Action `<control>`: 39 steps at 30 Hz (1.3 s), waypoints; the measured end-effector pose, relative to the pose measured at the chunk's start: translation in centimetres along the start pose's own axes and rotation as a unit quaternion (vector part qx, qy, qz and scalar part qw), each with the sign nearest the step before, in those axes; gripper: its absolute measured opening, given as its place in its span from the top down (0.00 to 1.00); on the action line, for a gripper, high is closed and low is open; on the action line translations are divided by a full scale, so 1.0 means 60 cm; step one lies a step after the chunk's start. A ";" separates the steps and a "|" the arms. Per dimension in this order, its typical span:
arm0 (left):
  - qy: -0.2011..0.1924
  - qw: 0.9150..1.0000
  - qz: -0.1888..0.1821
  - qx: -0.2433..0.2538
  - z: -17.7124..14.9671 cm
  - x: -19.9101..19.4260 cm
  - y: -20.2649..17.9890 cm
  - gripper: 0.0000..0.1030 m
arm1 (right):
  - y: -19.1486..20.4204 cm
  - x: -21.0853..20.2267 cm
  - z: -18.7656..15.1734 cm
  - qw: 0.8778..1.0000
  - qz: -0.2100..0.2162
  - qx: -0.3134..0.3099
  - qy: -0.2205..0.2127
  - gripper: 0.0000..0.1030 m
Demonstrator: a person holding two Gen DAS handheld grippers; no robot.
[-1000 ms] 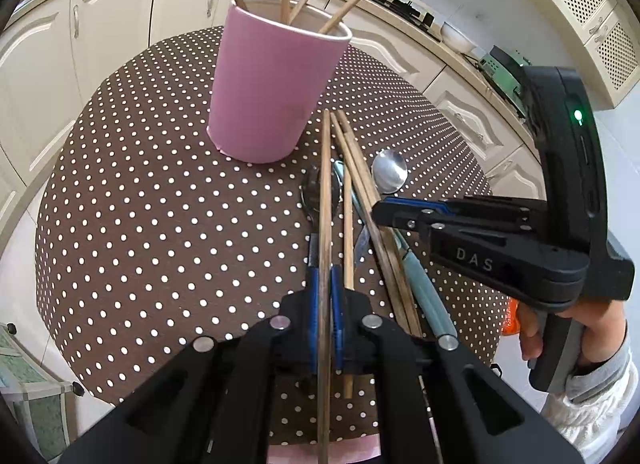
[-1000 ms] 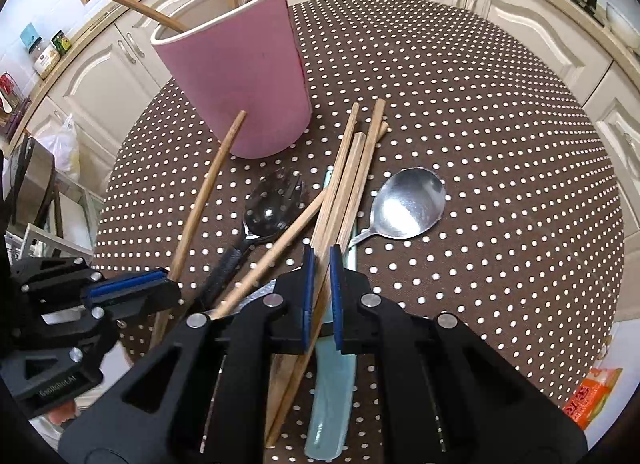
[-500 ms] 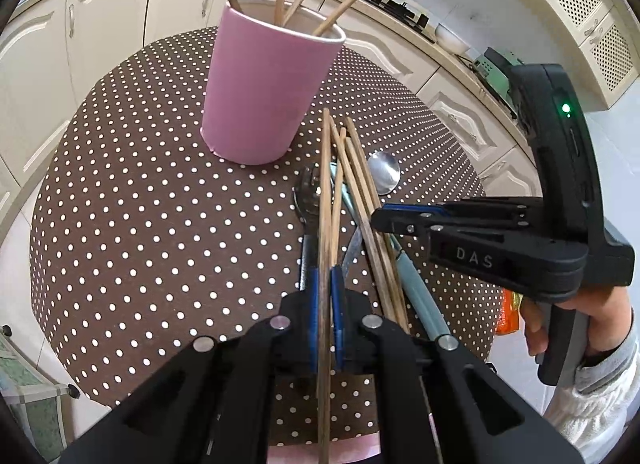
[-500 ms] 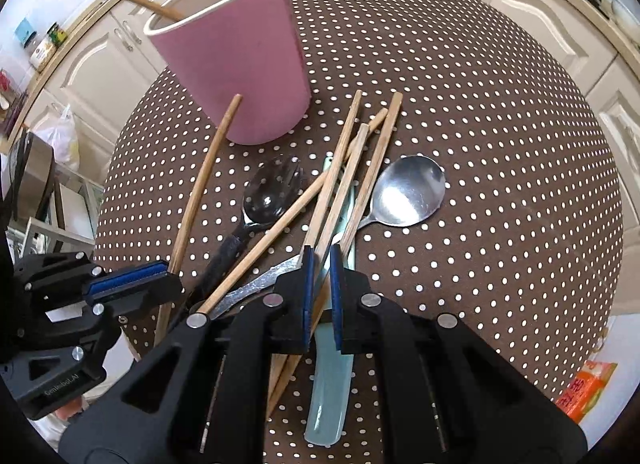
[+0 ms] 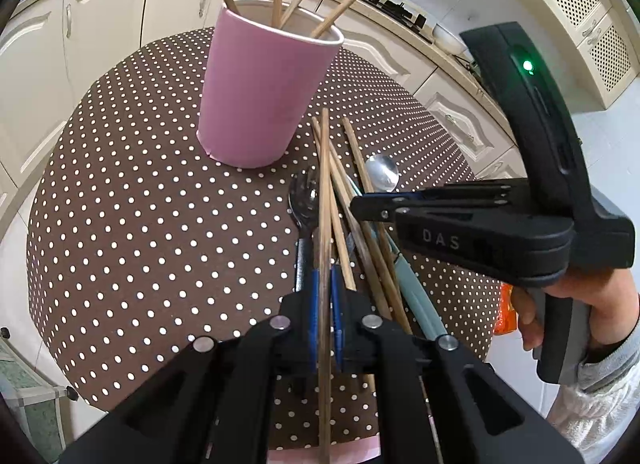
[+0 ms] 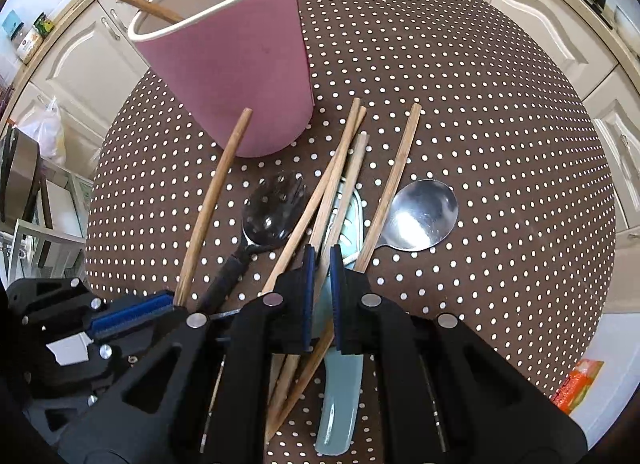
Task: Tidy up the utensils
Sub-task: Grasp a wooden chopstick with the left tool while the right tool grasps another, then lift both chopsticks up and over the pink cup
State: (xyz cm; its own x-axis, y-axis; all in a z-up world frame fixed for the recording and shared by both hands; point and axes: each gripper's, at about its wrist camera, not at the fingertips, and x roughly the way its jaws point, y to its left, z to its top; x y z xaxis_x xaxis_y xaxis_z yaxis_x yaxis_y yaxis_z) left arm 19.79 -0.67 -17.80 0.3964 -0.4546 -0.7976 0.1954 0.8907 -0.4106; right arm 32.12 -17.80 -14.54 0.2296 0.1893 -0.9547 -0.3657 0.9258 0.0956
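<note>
A pink cup (image 5: 260,104) (image 6: 232,76) with several chopsticks in it stands on the dotted brown table (image 5: 140,204). My left gripper (image 5: 325,296) (image 6: 168,302) is shut on a dark wooden chopstick (image 5: 324,184) (image 6: 212,192), which is raised and points at the cup's foot. My right gripper (image 6: 321,260) (image 5: 356,204) points steeply down into the pile. It is shut on a pale chopstick (image 6: 348,180) whose far end lies among other chopsticks. A metal spoon (image 6: 420,216), a black-handled slotted spoon (image 6: 274,208) and a teal-handled knife (image 6: 338,404) lie in the pile.
Cream kitchen cabinets (image 5: 100,24) ring the round table. A person's hand (image 5: 580,304) in a grey sleeve holds the right gripper at the table's right edge. An orange packet (image 6: 576,380) lies on the floor beyond that edge. Bare cloth spreads left of the cup.
The right gripper has shifted a little toward the cup. One chopstick in the pile has swung out toward the metal spoon. The left gripper has kept still with its chopstick.
</note>
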 end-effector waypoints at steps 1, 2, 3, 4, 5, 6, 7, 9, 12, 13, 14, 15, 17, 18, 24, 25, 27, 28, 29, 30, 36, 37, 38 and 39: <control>0.000 1.000 0.000 0.000 0.000 0.000 0.001 0.94 | 0.000 0.002 0.001 1.000 0.001 0.001 0.002 0.92; -0.001 1.000 0.000 0.001 0.001 -0.001 0.001 0.94 | -0.002 0.003 0.004 1.000 0.004 0.004 0.006 0.92; -0.001 1.000 0.000 0.002 0.001 0.000 0.000 0.94 | -0.003 0.003 0.006 1.000 0.006 0.005 0.008 0.91; 0.000 1.000 0.000 0.002 0.001 0.000 0.000 0.94 | -0.005 0.003 0.009 1.000 0.006 0.004 0.010 0.91; -0.001 1.000 -0.001 0.003 0.002 0.000 -0.001 0.94 | -0.007 0.002 0.009 1.000 0.005 0.004 0.011 0.91; -0.001 1.000 -0.001 0.003 0.002 0.000 -0.003 0.94 | -0.007 0.002 0.011 1.000 0.004 0.003 0.011 0.91; -0.002 1.000 -0.001 0.004 0.004 0.000 -0.004 0.94 | -0.009 0.001 0.013 1.000 0.003 0.003 0.010 0.91; -0.003 1.000 -0.001 0.004 0.005 0.001 -0.007 0.94 | -0.011 -0.002 0.011 1.000 0.007 0.006 0.010 0.91; -0.004 1.000 -0.002 0.006 0.005 -0.001 -0.012 0.94 | -0.020 -0.002 0.009 1.000 0.019 0.014 0.013 0.91; -0.005 1.000 -0.002 0.007 0.005 -0.001 -0.014 0.94 | -0.027 -0.003 0.007 1.000 0.020 0.016 0.015 0.91; -0.006 1.000 -0.002 0.008 0.005 -0.002 -0.014 0.94 | -0.035 -0.004 0.003 0.999 0.023 0.017 0.016 0.92; -0.006 1.000 -0.001 0.008 0.005 -0.004 -0.012 0.94 | -0.042 -0.005 -0.001 0.999 0.024 0.019 0.016 0.91; -0.007 1.000 -0.002 0.008 0.005 -0.005 -0.011 0.94 | -0.045 -0.006 -0.003 0.999 0.025 0.021 0.015 0.91; -0.006 1.000 -0.002 0.006 0.005 -0.005 -0.011 0.94 | -0.046 -0.005 -0.005 0.999 0.025 0.020 0.015 0.91; -0.004 1.000 -0.002 0.008 0.006 0.000 -0.016 0.94 | -0.031 0.002 0.002 1.000 0.007 0.011 0.012 0.90; -0.004 1.000 -0.002 0.008 0.007 0.001 -0.017 0.94 | -0.025 0.002 0.001 1.000 0.005 0.011 0.011 0.90; -0.004 1.000 0.001 0.007 0.008 0.002 -0.017 0.94 | -0.016 0.003 0.000 1.000 -0.002 0.004 0.005 0.90; -0.004 1.000 0.000 0.006 0.008 0.002 -0.017 0.94 | -0.014 0.005 0.001 1.000 -0.006 0.000 0.002 0.90; -0.005 1.000 0.000 0.007 0.010 0.002 -0.014 0.94 | -0.011 0.007 -0.002 1.000 -0.016 -0.004 -0.004 0.90; -0.005 1.000 0.001 0.007 0.011 0.001 -0.015 0.94 | -0.007 0.006 -0.004 1.000 -0.025 -0.009 -0.012 0.91; -0.027 0.999 -0.010 0.021 0.013 -0.024 -0.022 0.94 | -0.011 -0.025 -0.031 0.997 0.002 0.008 -0.071 0.93; -0.032 0.999 -0.013 0.024 0.013 -0.028 -0.024 0.94 | -0.016 -0.040 -0.038 0.996 0.013 0.013 -0.087 0.93; -0.042 0.999 -0.017 0.029 0.014 -0.035 -0.029 0.94 | -0.021 -0.048 -0.043 0.995 0.019 0.015 -0.097 0.93; -0.048 0.998 -0.020 0.032 0.015 -0.040 -0.031 0.94 | -0.027 -0.061 -0.049 0.993 0.028 0.018 -0.111 0.93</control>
State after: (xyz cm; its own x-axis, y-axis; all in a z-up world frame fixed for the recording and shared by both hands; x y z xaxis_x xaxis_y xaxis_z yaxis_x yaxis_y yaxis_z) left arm 19.27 -1.26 -14.74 0.4706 -0.4890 -0.7344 0.2675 0.8723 -0.4094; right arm 29.24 -20.92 -12.05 0.4039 0.3042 -0.8628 -0.3525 0.9220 0.1600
